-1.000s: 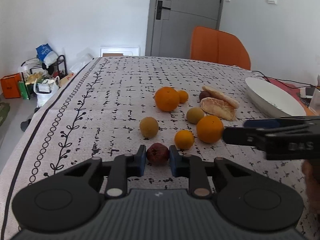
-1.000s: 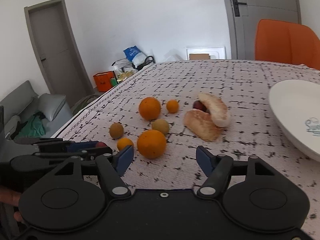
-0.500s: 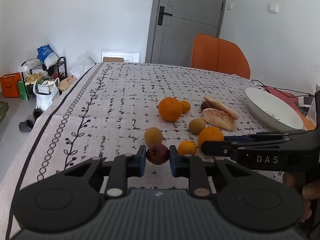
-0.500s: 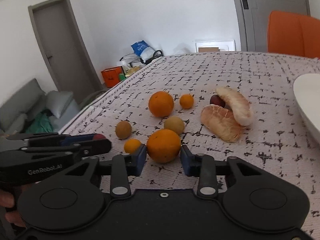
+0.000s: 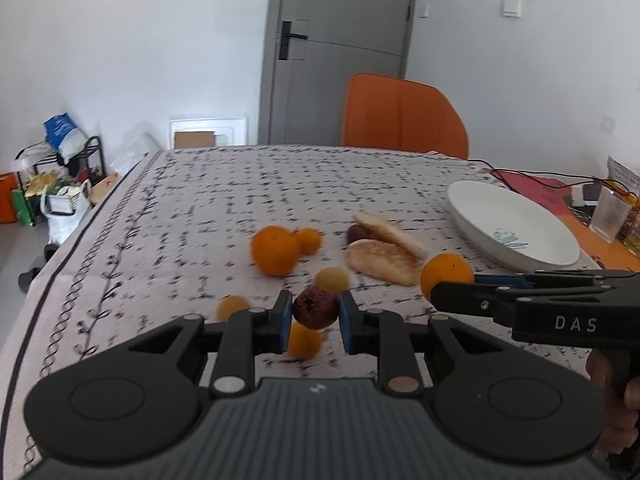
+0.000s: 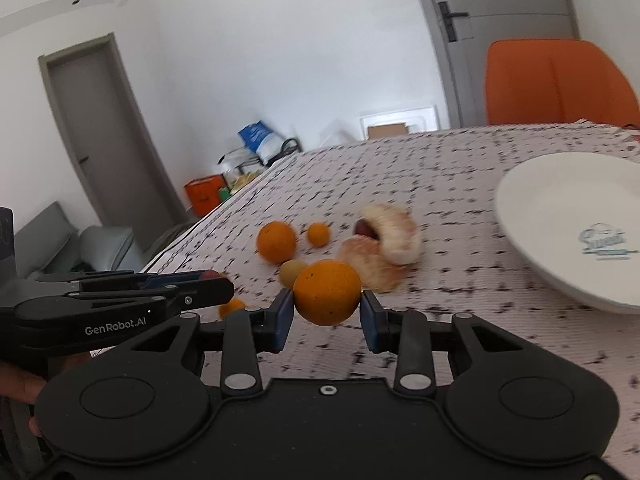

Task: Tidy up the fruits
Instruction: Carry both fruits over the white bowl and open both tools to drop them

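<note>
My left gripper [image 5: 314, 309] is shut on a dark red, wrinkled fruit [image 5: 315, 306] and holds it above the patterned tablecloth [image 5: 192, 216]. My right gripper [image 6: 326, 305] is shut on a large orange [image 6: 327, 293], lifted clear of the cloth. In the left wrist view that orange [image 5: 447, 276] shows at the tip of the right gripper [image 5: 440, 294]. A white plate [image 6: 560, 196] lies to the right, with no fruit on it. On the cloth lie another large orange [image 5: 274, 250], two small oranges [image 5: 308, 241], two yellowish round fruits [image 5: 331, 279] and pomelo pieces [image 5: 382, 254].
An orange chair [image 5: 404, 116] stands at the table's far edge. Cables, a glass [image 5: 610, 214] and small items sit beyond the plate at the right. A dark fruit [image 5: 354, 234] rests behind the pomelo pieces. The left table edge drops to floor clutter.
The right gripper's jaws closed on the large orange and raised it off the cloth. The left gripper rose with the dark red fruit. Both views now look more toward the plate.
</note>
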`<action>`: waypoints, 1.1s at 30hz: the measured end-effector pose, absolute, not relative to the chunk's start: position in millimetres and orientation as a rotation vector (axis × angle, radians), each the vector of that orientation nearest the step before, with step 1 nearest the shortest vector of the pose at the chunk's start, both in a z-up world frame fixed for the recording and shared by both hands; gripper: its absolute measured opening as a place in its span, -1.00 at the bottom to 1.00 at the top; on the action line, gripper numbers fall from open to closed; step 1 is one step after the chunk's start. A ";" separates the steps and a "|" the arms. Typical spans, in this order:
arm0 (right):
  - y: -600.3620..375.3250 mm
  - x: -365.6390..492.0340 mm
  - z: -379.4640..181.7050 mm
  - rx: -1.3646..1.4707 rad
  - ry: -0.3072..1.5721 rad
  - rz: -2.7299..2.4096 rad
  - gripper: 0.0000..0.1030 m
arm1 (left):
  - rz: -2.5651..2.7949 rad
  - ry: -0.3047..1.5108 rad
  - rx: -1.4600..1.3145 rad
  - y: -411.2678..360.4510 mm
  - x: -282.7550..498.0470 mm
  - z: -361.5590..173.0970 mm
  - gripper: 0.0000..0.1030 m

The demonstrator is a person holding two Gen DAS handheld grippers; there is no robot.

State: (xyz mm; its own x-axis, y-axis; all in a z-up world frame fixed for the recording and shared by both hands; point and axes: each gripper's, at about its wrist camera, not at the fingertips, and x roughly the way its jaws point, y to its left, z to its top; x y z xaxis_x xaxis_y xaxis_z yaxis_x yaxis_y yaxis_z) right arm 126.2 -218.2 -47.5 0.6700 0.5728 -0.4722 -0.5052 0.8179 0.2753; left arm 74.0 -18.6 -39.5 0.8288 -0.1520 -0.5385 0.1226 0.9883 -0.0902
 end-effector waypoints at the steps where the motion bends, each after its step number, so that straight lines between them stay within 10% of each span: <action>1: -220.4 126.3 -47.0 0.128 0.569 0.599 -0.34 | -0.154 0.574 -0.049 -21.8 74.8 -38.8 -0.55; 33: -334.2 130.7 -39.2 0.222 0.459 0.309 -0.34 | -0.344 0.541 0.041 -128.3 128.6 -25.7 -0.55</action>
